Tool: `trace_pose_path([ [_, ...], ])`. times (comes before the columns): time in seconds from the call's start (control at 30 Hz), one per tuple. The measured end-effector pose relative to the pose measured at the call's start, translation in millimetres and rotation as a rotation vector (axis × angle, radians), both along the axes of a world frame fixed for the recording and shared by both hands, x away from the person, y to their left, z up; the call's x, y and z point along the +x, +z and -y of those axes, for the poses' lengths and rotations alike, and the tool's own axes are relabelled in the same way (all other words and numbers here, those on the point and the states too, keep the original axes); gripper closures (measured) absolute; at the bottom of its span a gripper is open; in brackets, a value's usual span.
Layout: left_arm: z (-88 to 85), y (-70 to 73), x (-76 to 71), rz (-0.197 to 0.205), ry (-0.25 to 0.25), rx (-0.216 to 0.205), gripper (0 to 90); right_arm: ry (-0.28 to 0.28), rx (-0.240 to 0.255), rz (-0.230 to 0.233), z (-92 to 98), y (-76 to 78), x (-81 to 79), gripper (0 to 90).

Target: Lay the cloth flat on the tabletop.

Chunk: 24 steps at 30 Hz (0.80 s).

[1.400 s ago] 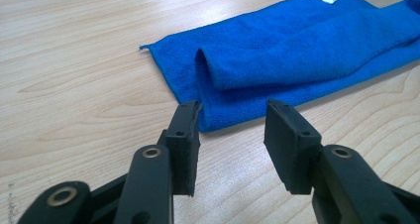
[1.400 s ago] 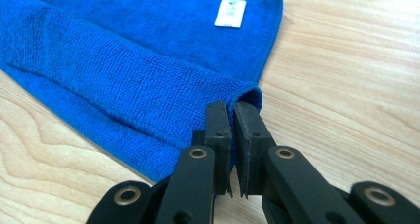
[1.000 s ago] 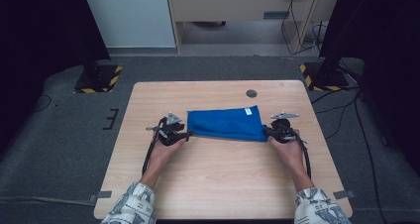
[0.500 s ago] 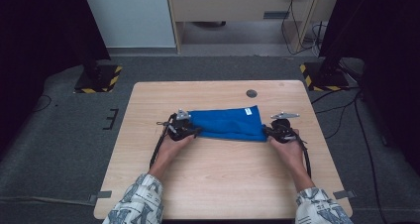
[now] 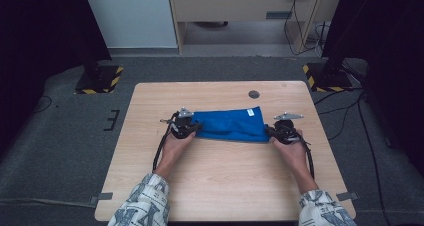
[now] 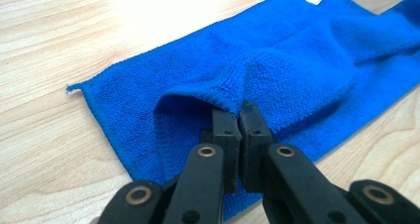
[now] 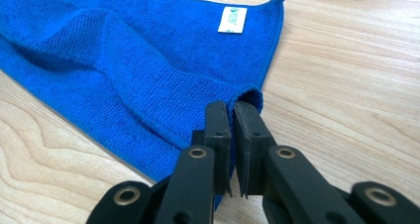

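Grey carpet surrounds the pale wooden counter (image 5: 225, 186), with a white panel and a light wooden cabinet at the far wall and dark stands on yellow-and-black striped bases at either side. On the counter, beyond the right claw (image 5: 272, 131) and toward the far edge, a small dark round disc (image 5: 254, 94) sits flush in the wood, well apart from both claws. Nothing lies between the claws but the blue cloth (image 5: 229, 125) itself.

That cloth lies stretched across the middle of the counter, spanning from the left claw (image 5: 196, 128) to the right one, with a small white label (image 7: 233, 20) near its far corner on the right claw's side.

In the left gripper view the left claw (image 6: 239, 112) has just been closing, and its jaws are now pressed together on a raised fold at the cloth's (image 6: 277, 70) near edge; the fabric bunches up just ahead of the tips, and the rest spreads flat beyond. In the right gripper view the right claw (image 7: 233, 110) is clamped on the cloth's (image 7: 124, 70) corner edge, which curls over the jaw tips, the rest spreading away to that claw's left.
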<state>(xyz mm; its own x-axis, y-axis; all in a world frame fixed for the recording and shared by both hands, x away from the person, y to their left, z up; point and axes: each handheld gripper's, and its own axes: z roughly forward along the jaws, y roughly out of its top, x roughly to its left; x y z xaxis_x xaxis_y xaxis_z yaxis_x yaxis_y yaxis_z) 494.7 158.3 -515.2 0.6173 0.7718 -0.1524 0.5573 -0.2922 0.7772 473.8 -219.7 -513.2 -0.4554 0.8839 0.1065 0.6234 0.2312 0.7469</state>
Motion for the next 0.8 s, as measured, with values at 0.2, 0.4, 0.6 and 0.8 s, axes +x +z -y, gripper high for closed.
trace_pose_path([
  [0.2, -3.4, 9.2, -12.4, -0.013, -0.009, 0.031, 88.0, -0.005, 0.006, 0.005, 1.1, 0.8, 0.0, 78.5],
  [0.4, -11.7, 16.9, -17.9, -0.016, 0.005, 0.024, 88.0, -0.002, 0.017, 0.018, 0.0, 3.3, -1.0, 77.1],
  [0.6, -14.1, 17.6, -17.1, -0.020, 0.008, 0.023, 88.0, -0.002, 0.007, 0.001, -0.1, 2.4, -0.9, 81.5],
  [0.8, -11.9, 16.0, -17.4, -0.027, 0.002, 0.026, 87.9, 0.001, 0.022, -0.011, 0.7, -0.3, 0.0, 75.7],
])
